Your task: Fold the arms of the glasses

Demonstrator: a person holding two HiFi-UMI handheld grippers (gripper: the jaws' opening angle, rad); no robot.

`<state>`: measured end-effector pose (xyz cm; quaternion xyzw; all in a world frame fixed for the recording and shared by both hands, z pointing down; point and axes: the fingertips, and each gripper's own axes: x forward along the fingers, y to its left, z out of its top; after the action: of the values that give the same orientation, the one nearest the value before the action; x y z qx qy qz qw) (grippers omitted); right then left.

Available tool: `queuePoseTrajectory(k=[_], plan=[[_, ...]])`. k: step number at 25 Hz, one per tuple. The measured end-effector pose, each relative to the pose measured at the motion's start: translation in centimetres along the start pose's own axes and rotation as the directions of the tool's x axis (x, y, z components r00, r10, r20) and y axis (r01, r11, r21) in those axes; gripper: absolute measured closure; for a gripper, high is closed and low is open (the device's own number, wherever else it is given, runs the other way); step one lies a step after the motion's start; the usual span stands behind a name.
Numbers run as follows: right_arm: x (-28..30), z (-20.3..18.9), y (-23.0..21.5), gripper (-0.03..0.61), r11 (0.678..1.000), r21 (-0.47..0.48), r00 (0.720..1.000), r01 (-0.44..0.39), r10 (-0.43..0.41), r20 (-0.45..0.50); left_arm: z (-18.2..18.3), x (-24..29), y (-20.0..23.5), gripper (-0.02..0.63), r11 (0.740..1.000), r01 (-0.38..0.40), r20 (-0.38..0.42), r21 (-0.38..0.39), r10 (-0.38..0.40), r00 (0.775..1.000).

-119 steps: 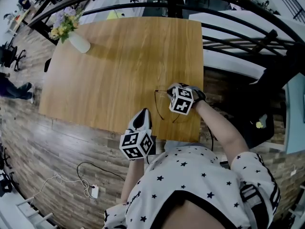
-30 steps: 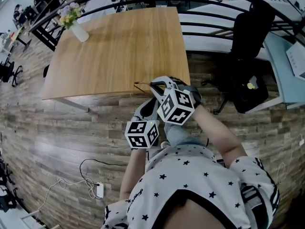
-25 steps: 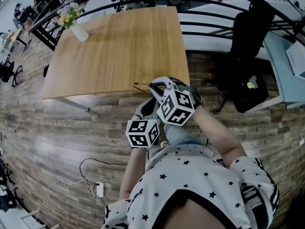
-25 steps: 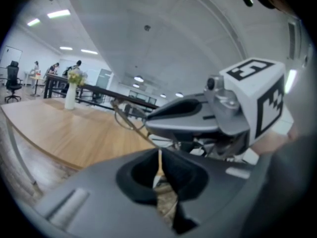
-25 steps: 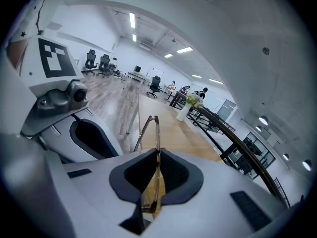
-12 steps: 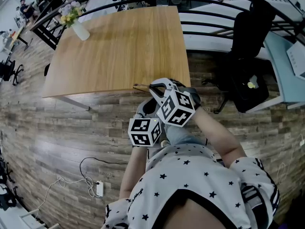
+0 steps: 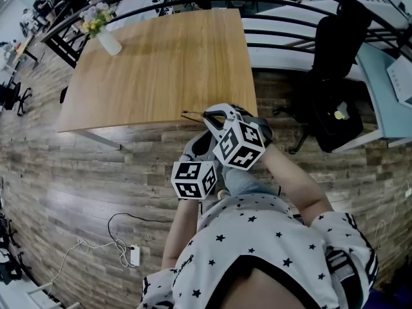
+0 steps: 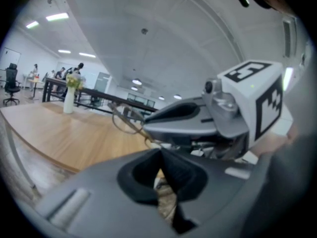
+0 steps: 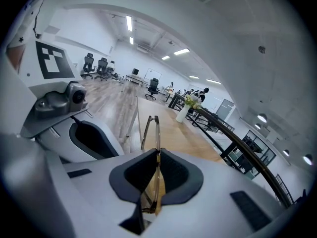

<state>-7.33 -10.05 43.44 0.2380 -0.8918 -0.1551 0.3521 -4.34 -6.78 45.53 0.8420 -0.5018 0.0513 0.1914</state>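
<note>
Wood table (image 7: 161, 63), vase (image 7: 108, 42) at its far left corner. Left gripper (image 8: 159, 151) is closed, pinching the tip of one arm of the glasses (image 8: 126, 120). Glasses are held in the air at the near edge, by the right corner. Right gripper (image 9: 156, 155) is clamped on them, edge-on between its jaws.

surface: wooden table (image 7: 161, 69) | on it: vase of flowers (image 7: 108, 42), far-left corner
</note>
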Motion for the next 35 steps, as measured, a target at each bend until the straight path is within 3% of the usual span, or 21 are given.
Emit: queuePoseTrajectory(k=[24, 35], plan=[[-0.1, -0.4, -4.8, 0.558, 0.996, 0.006, 0.996, 0.084, -0.084, -0.017, -1.3, -2.5, 2.6, 0.596, 0.997, -0.044, -0.008, -0.069, 0.043, 0.999], [-1.1, 0.5, -7.2, 0.558, 0.992, 0.003, 0.992, 0.124, -0.124, 0.012, -3.0, -1.7, 1.4, 0.512, 0.999, -0.024, -0.065, -0.038, 0.022, 0.998]])
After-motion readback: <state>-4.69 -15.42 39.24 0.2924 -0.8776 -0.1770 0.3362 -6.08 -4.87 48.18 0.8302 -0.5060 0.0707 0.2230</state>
